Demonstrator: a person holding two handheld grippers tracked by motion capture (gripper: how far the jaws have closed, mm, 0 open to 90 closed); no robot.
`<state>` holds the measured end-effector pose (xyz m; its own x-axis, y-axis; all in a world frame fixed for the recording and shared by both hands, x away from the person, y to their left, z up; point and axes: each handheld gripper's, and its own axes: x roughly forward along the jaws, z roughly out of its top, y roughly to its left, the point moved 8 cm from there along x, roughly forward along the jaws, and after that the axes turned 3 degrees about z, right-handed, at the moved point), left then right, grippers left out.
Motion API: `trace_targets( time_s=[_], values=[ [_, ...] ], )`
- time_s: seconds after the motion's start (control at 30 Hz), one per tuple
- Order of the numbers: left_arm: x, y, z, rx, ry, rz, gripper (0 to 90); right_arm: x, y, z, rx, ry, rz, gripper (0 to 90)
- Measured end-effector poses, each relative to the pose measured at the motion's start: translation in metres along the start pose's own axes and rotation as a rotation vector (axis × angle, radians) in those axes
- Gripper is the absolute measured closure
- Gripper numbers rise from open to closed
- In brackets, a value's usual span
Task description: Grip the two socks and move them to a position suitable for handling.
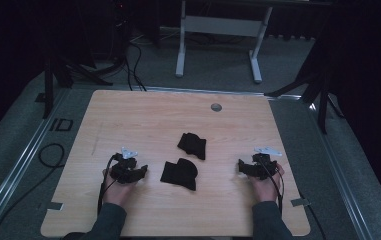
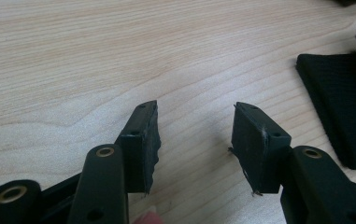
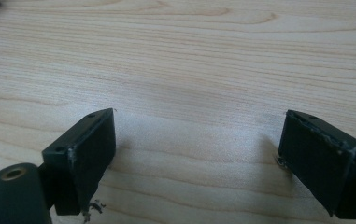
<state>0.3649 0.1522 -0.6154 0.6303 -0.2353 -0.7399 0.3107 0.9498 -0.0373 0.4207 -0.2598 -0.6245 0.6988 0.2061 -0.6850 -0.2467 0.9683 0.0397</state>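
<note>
Light wood is all around me: the table (image 1: 143, 120) is bare under both my grippers. My left gripper (image 1: 140, 172) rests low on the wood, and its fingers (image 2: 144, 140) stand apart with nothing between them. A black folded cloth (image 1: 179, 173) lies just beside those fingers, off to their right side, flat on the wood. A second black cloth (image 1: 192, 145) lies a bit farther away, past the first one, near it but not touching. My right gripper (image 1: 241, 166) sits well apart from both cloths. Its fingers (image 3: 84, 156) are wide apart too, holding nothing, with bare wood between them.
</note>
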Motion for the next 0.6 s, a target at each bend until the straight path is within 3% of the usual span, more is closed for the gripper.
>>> trace_targets(
  time_s=[0.33, 0.5, 0.6],
  values=[
    [0.0001, -0.0033, -0.0012, 0.038, 0.011, 0.036, 49.5, -0.0014, 0.0006, -0.0011, -0.002, 0.004, -0.001, 11.4],
    [0.0001, -0.0043, -0.0016, 0.056, 0.019, 0.048, 48.5, -0.0034, 0.0019, -0.0014, -0.005, 0.015, 0.003, 15.4],
    [0.0001, -0.0045, -0.0015, 0.061, 0.022, 0.047, 48.2, -0.0062, 0.0033, -0.0016, -0.008, 0.027, 0.006, 22.4]
  ],
)
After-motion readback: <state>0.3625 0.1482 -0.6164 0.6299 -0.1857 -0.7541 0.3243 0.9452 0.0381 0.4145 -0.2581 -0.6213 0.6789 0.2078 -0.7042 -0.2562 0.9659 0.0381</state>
